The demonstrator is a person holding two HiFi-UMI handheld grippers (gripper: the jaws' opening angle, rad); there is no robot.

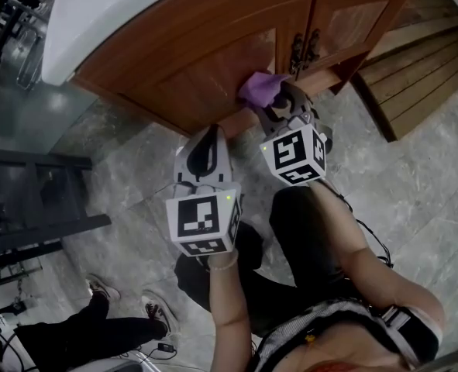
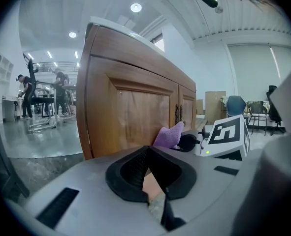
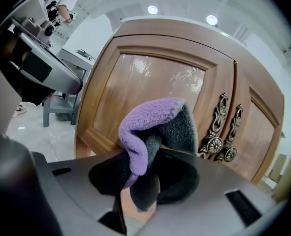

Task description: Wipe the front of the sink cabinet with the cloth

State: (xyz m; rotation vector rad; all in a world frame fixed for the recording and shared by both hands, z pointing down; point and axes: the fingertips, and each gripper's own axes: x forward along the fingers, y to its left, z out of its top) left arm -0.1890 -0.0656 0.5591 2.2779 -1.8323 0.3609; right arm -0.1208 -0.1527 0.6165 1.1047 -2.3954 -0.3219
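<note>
The wooden sink cabinet (image 1: 205,68) has two panelled doors with ornate metal handles (image 3: 219,129) at the middle seam. My right gripper (image 1: 279,99) is shut on a purple and grey cloth (image 1: 261,88) (image 3: 152,132), whose purple end is pressed against the lower part of the left door (image 3: 150,87). My left gripper (image 1: 207,152) hangs a little below and left of it, shut, with nothing between its jaws, pointing at the cabinet's bottom rail. In the left gripper view the cloth (image 2: 169,135) shows beside the door.
A white countertop (image 1: 112,14) overhangs the cabinet. Wooden pallets (image 1: 422,60) lie to the right on the grey marble floor. A dark metal frame (image 1: 35,200) stands at the left. A second person's legs and shoes (image 1: 120,316) are at the bottom left.
</note>
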